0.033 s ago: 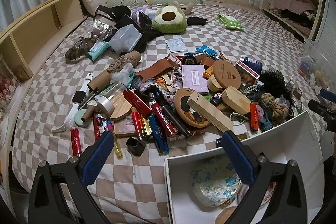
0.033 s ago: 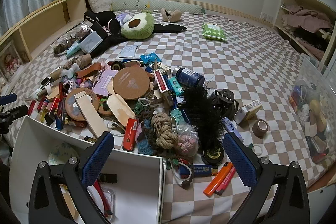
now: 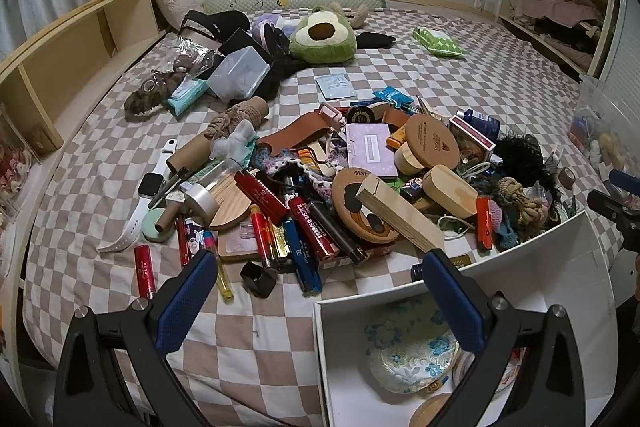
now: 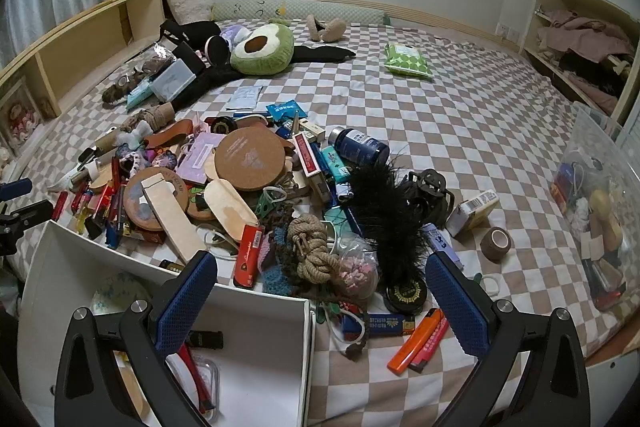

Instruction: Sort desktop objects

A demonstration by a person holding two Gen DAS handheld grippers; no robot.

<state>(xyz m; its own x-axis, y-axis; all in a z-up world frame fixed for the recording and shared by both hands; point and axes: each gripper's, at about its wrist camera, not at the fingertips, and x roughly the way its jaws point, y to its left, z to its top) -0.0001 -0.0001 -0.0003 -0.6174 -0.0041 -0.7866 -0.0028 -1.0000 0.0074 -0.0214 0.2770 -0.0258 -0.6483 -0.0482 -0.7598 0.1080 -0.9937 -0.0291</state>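
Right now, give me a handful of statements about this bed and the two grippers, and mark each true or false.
1. Both grippers hold something. False: the left gripper and the right gripper stand wide open with nothing between the pads.
2. The avocado plush lies at the far side of the bed, beyond the pile. True.
3. The white box is empty. False: it already holds a floral dish and other small things.
4. A white smartwatch lies at the left edge of the pile. True.
5. The orange lighter is inside the white box. False: it lies on the checkered bedspread, right of the box.
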